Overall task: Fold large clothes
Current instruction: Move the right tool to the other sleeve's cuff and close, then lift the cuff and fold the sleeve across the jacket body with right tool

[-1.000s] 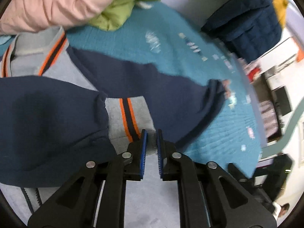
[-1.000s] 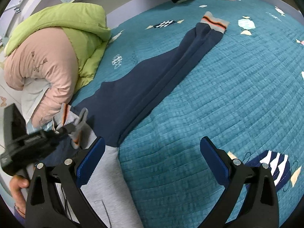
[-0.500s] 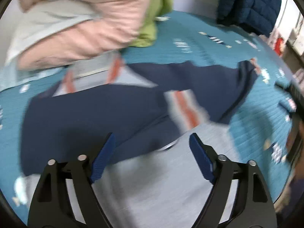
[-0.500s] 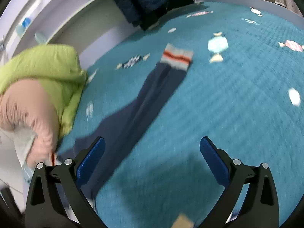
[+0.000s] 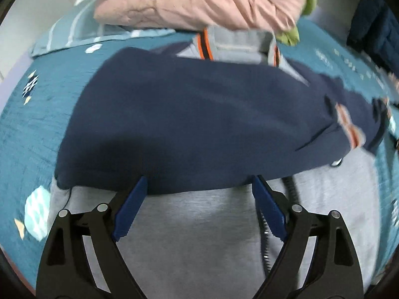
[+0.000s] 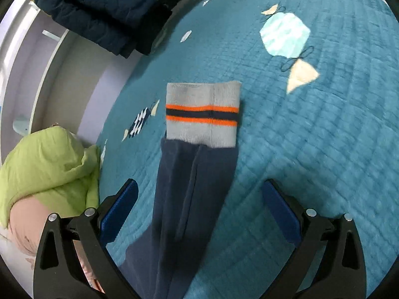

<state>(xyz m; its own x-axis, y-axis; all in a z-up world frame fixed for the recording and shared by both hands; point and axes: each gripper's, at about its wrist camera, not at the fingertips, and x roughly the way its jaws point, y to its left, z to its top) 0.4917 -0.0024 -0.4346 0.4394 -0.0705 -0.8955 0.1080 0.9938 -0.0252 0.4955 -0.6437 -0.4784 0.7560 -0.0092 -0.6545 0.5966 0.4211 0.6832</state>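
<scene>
A grey zip jacket with navy sleeves lies on the teal quilt (image 5: 30,129). In the left wrist view one navy sleeve (image 5: 189,124) is folded across the grey body (image 5: 199,236), its striped cuff (image 5: 349,129) at the right. My left gripper (image 5: 199,196) is open and empty, just above the sleeve's lower edge. In the right wrist view the other navy sleeve (image 6: 189,199) lies stretched out, ending in a grey cuff with orange and navy stripes (image 6: 202,114). My right gripper (image 6: 199,204) is open and empty, its jaws either side of that sleeve, below the cuff.
A pile of pink (image 5: 199,0) and green (image 6: 49,169) padded jackets lies beyond the jacket's collar (image 5: 237,44). A dark blue padded coat (image 6: 104,10) lies at the quilt's far edge by the wall. The quilt (image 6: 324,149) has candy-shaped patches.
My left gripper has opened, let go of the cuff and swung left over the folded sleeve. My right gripper has moved along the other sleeve to near its cuff.
</scene>
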